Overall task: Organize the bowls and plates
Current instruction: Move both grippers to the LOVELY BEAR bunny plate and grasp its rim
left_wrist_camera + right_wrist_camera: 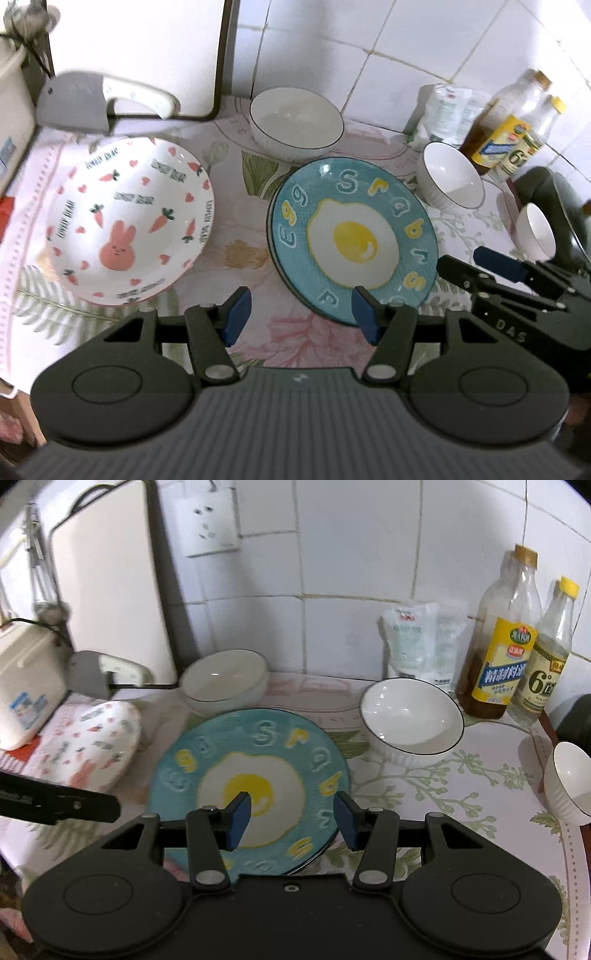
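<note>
A blue fried-egg plate (351, 236) (251, 782) lies mid-counter on top of another plate. A white rabbit-and-carrot deep plate (129, 221) (92, 746) lies to its left. A large white bowl (295, 122) (225, 679) stands behind by the wall. A medium white bowl (452, 177) (412, 720) is to the right, and a small white bowl (537, 230) (570, 782) farther right. My left gripper (301, 319) is open and empty above the cloth, its right finger over the blue plate's near rim. My right gripper (291, 821) (495, 264) is open and empty over the blue plate.
A cleaver (99, 99) (107, 672) lies by the leaning cutting board (110, 590). Two bottles (495, 635) (517, 125) and plastic pouches (417, 635) stand at the back right. A dark pot (565, 206) is at the far right. A white appliance (26, 686) is at the left.
</note>
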The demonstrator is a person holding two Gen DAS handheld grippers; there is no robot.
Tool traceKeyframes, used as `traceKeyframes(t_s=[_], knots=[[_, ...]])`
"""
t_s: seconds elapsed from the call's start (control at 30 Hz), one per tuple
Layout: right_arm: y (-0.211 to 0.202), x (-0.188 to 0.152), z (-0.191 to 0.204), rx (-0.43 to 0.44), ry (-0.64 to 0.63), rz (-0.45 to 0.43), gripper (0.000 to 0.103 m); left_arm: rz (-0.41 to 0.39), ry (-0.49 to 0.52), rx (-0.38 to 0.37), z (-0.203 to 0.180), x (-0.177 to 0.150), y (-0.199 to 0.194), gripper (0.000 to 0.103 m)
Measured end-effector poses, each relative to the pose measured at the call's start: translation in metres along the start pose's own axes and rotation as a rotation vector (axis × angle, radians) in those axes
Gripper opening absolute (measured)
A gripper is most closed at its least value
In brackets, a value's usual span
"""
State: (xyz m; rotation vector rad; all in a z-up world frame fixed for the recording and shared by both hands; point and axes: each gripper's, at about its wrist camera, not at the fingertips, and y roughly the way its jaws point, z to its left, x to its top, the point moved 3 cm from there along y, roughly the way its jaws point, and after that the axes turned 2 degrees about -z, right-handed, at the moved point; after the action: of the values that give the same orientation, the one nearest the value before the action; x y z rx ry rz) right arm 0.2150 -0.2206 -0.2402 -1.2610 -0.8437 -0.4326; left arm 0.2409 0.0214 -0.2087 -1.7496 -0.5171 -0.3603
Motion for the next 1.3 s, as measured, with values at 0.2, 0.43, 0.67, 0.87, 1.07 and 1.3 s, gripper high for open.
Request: traceKeyframes(t_s=[0.2, 0.43, 0.67, 0.87, 1.07, 1.3], knots=[[-0.047, 0.007, 0.028, 0.052, -0.018, -0.029, 0.059, -0.042, 0.052, 0.019, 0.007, -0.006, -0.046, 0.061], [-0.093, 0.016, 0.067, 0.113, -0.056, -0.073, 0.069, -0.088, 0.077, 0.059, 0.028, -0.013, -0.095, 0.069], [-0.101, 0.028, 0.101, 0.18, -0.096, -0.095, 0.073, -0.121, 0.053, 0.12, 0.058, -0.016, -0.118, 0.075], [-0.083, 0.04, 0.123, 0.243, -0.12, -0.085, 0.074, -0.129, 0.018, 0.167, 0.092, -0.012, -0.115, 0.075], [-0.047, 0.048, 0.139, 0.293, -0.176, -0.081, 0.074, -0.13, -0.027, 0.203, 0.125, -0.001, -0.099, 0.075], [0.01, 0.042, 0.152, 0.315, -0.236, -0.155, 0.074, -0.141, -0.091, 0.246, 0.161, 0.009, -0.064, 0.075]])
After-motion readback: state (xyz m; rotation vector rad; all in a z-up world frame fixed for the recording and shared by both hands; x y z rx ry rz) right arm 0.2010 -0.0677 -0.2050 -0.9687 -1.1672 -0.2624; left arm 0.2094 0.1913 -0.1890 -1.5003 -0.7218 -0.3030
